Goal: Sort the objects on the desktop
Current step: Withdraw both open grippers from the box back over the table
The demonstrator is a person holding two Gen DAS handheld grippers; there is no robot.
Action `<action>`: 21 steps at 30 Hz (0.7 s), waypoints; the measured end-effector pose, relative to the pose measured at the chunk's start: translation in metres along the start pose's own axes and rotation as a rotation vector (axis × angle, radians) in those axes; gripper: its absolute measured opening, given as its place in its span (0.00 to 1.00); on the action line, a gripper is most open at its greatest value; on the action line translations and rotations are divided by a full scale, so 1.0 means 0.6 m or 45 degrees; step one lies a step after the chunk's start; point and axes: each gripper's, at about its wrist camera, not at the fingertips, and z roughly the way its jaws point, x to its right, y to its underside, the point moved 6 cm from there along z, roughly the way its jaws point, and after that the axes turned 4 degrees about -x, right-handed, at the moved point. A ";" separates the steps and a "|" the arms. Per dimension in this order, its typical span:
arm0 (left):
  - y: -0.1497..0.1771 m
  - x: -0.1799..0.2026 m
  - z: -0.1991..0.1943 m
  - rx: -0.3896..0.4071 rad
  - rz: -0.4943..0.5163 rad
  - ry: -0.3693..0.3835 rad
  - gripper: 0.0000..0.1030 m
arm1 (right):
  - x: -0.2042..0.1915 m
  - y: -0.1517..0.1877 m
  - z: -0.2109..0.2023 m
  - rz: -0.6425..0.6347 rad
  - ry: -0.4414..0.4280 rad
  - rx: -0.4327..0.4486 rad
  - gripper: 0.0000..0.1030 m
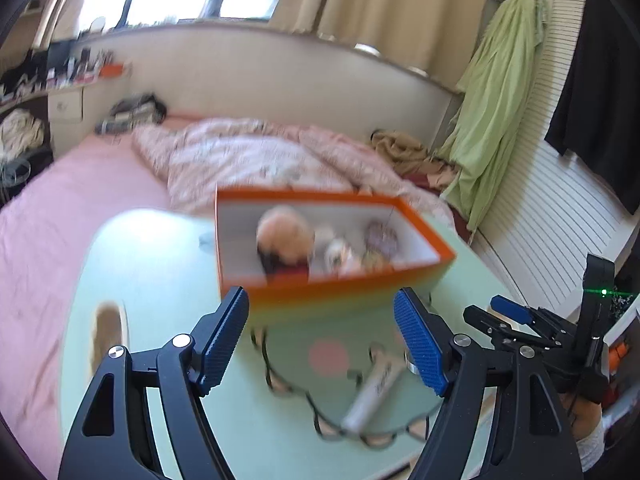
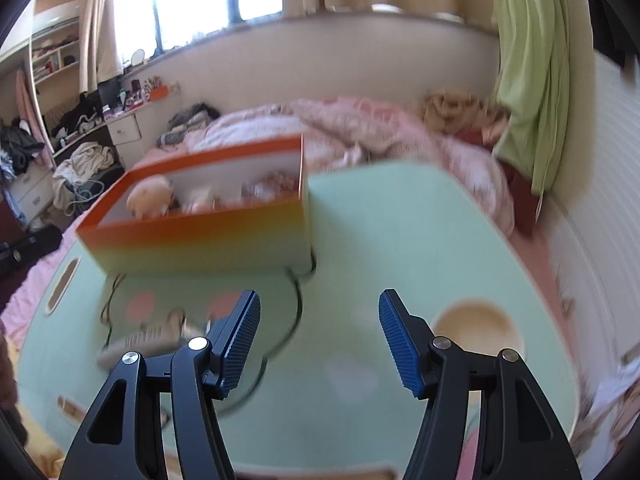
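Here both frames are smeared by blur, so small things are hard to name. A pale green table [image 1: 160, 280] sits in front of a bed with a pink sheet and a rumpled pink quilt [image 1: 256, 156]. On the far part of the table stands an open orange box [image 1: 340, 280] with white inner walls; inside it lie a round peach-coloured plush thing [image 1: 284, 236] toward the left and a few smaller items to its right, too blurred to identify. Near the box, on a flower-shaped mat with pink spots [image 1: 328, 354], lies a white tube-like object [image 1: 372, 396], possibly a small bottle or handle. The left gripper [image 1: 322, 344] hangs above the mat just near of the box, its blue-padded jaws standing wide with nothing between them. The right gripper [image 2: 320, 342] is likewise spread, empty, over bare table to the right of the mat; a round beige dish [image 2: 478, 326] lies beside its right finger. In the left wrist view the right gripper also shows at the right edge. A green cloth [image 2: 532, 80] hangs at the far right.
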 end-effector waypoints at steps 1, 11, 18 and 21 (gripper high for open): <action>0.013 0.005 0.005 -0.022 0.012 0.006 0.73 | 0.000 0.007 0.001 -0.004 0.003 -0.010 0.60; 0.081 0.055 0.049 -0.160 0.102 0.039 0.73 | -0.006 0.033 0.011 -0.024 0.036 -0.052 0.60; 0.085 0.072 0.070 -0.192 0.144 0.034 0.73 | 0.006 0.049 0.022 0.001 0.036 -0.082 0.60; 0.088 0.078 0.080 -0.214 0.152 0.035 0.73 | 0.007 0.049 0.022 0.003 0.038 -0.078 0.60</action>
